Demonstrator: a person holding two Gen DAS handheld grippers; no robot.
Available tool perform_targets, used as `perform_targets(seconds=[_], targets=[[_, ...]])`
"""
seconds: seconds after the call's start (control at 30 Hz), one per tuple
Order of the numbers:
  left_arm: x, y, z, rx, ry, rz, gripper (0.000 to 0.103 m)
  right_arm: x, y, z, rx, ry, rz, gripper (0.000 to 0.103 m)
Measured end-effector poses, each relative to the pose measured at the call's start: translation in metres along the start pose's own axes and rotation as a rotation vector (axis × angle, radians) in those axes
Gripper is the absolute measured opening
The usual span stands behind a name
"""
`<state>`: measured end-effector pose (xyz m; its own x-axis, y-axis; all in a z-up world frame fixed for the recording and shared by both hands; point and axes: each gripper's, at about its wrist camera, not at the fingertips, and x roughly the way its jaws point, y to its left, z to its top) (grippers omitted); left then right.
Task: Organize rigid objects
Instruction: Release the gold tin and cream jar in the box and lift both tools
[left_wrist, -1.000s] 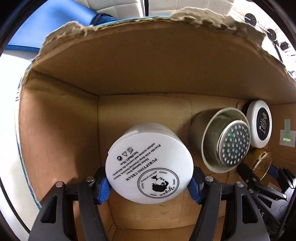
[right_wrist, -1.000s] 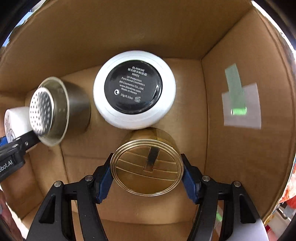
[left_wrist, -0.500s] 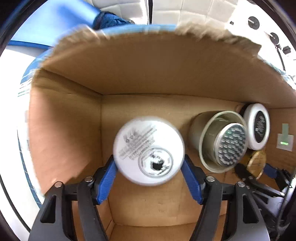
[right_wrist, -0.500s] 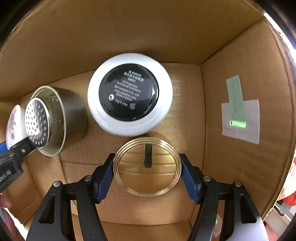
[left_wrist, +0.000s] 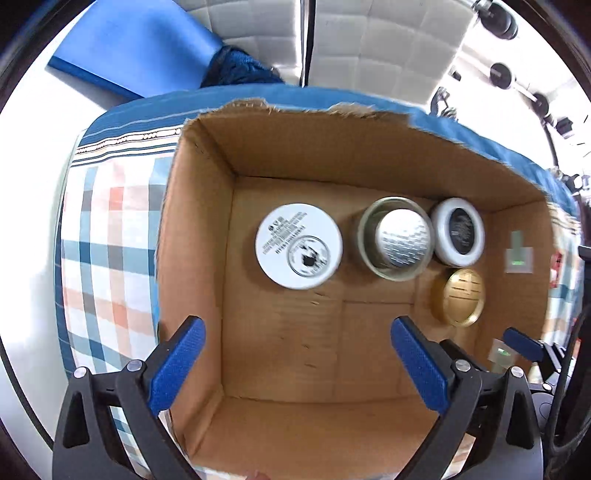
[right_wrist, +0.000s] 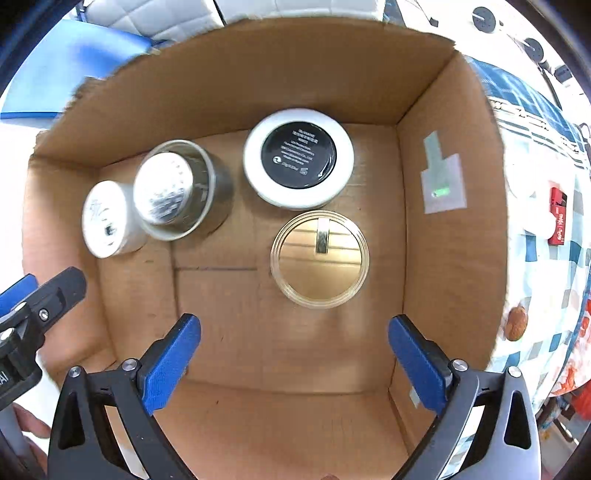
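Note:
A cardboard box (left_wrist: 192, 229) (right_wrist: 450, 258) holds several round items on its floor. A white cream jar (left_wrist: 298, 246) (right_wrist: 106, 219) lies at the left. Beside it are a steel strainer cup (left_wrist: 397, 238) (right_wrist: 177, 189), a white compact with a black centre (left_wrist: 458, 231) (right_wrist: 298, 158) and a gold tin (left_wrist: 461, 296) (right_wrist: 320, 258). My left gripper (left_wrist: 297, 349) is open and empty above the box, back from the jar. My right gripper (right_wrist: 294, 349) is open and empty, back from the gold tin.
The box stands on a blue, white and orange checked cloth (left_wrist: 107, 236) (right_wrist: 546, 266). A blue mat (left_wrist: 133, 48) lies beyond it. A red packet (right_wrist: 558, 216) and a small brown round thing (right_wrist: 516, 323) lie on the cloth at the right.
Both grippers let go and opened. The left released the white jar, the right released the gold tin, and both pulled up and back out of the box.

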<state>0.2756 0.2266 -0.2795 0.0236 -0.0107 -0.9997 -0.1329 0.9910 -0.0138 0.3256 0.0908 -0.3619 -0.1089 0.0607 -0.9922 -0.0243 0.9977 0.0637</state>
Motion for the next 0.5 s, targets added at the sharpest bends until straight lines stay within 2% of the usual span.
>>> perform_targets(seconds=[0.17, 0.3, 0.5], targets=[[-0.03, -0.005, -0.009, 0.0, -0.041, -0.033, 0.103, -0.022, -0.005, -0.021, -0.031, -0.025, 0.034, 0.103], [-0.043, -0.004, 0.01, -0.002, -0.06, -0.055, 0.103, -0.038, -0.008, -0.036, -0.055, -0.041, 0.06, 0.103], [-0.06, -0.015, -0.007, 0.014, -0.088, -0.067, 0.103, -0.072, -0.009, -0.069, -0.093, -0.074, 0.088, 0.103]])
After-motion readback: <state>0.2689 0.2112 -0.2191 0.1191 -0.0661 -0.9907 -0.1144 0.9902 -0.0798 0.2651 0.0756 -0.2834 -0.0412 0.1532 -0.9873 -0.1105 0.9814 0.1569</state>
